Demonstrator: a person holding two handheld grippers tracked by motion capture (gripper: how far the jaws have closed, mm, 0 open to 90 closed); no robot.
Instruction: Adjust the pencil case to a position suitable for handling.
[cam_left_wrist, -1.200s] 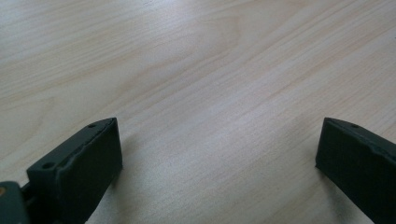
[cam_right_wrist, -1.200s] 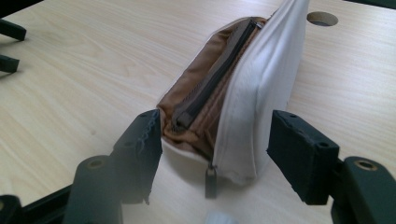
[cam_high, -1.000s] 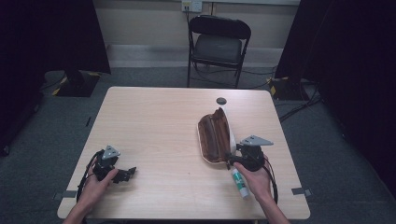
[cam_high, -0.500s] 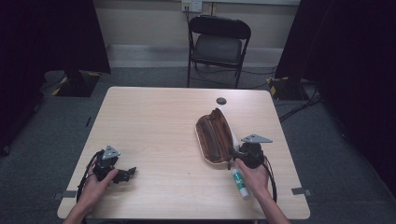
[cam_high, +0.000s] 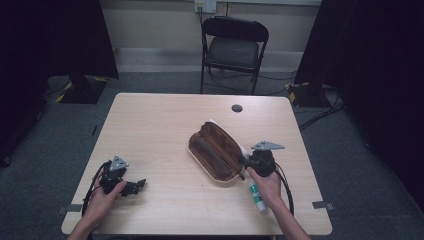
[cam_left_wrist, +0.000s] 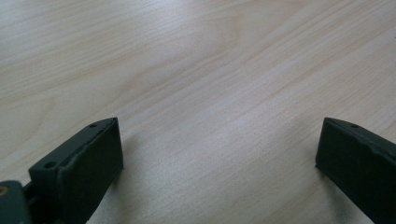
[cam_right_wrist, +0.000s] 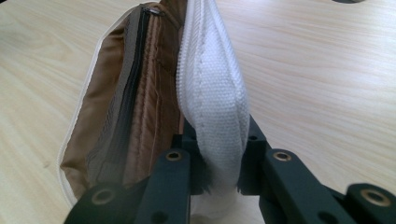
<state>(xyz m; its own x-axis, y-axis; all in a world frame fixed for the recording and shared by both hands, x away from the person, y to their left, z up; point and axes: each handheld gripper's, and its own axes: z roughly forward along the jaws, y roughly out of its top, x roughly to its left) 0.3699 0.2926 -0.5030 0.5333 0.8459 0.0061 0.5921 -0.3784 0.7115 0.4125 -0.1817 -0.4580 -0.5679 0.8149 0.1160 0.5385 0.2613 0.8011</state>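
A brown pouch (cam_high: 214, 150) with a white outer shell lies open near the middle of the wooden table (cam_high: 160, 125). My right gripper (cam_high: 243, 163) is at its right rim. In the right gripper view its jaws (cam_right_wrist: 217, 140) have just been closing and now pinch the pouch's white side wall (cam_right_wrist: 212, 88). The brown lining (cam_right_wrist: 140, 93) and its zip lie to the left. My left gripper (cam_high: 138, 186) rests on the table near the front left corner. Its jaws (cam_left_wrist: 219, 154) stand wide apart over bare wood.
A white stick with a green label (cam_high: 258, 198) lies on the table under the right hand. A small black round thing (cam_high: 237, 108) sits near the far edge. A black folding chair (cam_high: 233, 47) stands behind the table.
My right gripper has closed on the pouch's white side and moved slightly nearer and lower. The pouch now lies wider open and further left. The left gripper has stayed put.
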